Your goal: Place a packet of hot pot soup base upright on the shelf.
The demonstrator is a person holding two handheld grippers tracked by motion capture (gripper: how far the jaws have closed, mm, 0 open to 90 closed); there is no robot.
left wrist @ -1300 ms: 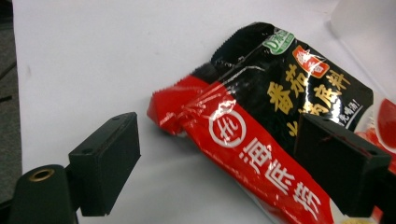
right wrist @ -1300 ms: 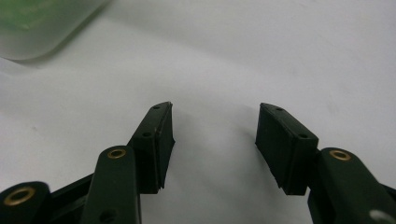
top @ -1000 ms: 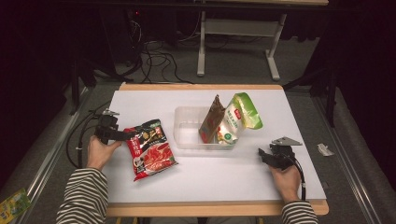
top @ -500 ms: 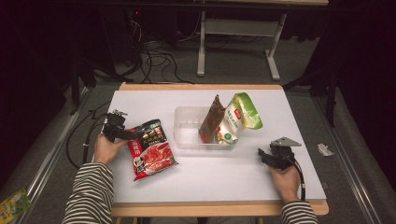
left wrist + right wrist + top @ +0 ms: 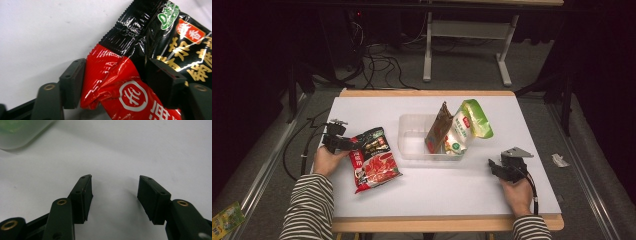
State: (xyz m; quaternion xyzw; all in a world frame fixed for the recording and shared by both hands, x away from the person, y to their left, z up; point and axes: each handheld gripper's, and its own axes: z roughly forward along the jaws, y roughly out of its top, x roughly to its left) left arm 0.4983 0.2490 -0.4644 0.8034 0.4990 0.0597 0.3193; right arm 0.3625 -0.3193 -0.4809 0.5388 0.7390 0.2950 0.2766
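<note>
A red and black snack packet [image 5: 373,160] lies flat on the white table, left of centre. My left gripper [image 5: 346,143] is at its upper left corner. In the left gripper view the jaws have just been closing, and both pads now press the crumpled corner of the packet [image 5: 125,82] between them [image 5: 116,72]. My right gripper [image 5: 493,166] rests low at the front right of the table. Its jaws [image 5: 115,185] stand open over bare tabletop with nothing between them.
A clear plastic tub [image 5: 412,145] stands mid-table, with a brown pouch [image 5: 438,131] and a green and white pouch [image 5: 467,127] leaning upright in it. The tub's corner [image 5: 22,135] lies ahead of the right gripper. Cables trail off the table's left edge.
The left hand came down and toward the packet's corner, and its jaws narrowed around that corner. The right hand has not moved.
</note>
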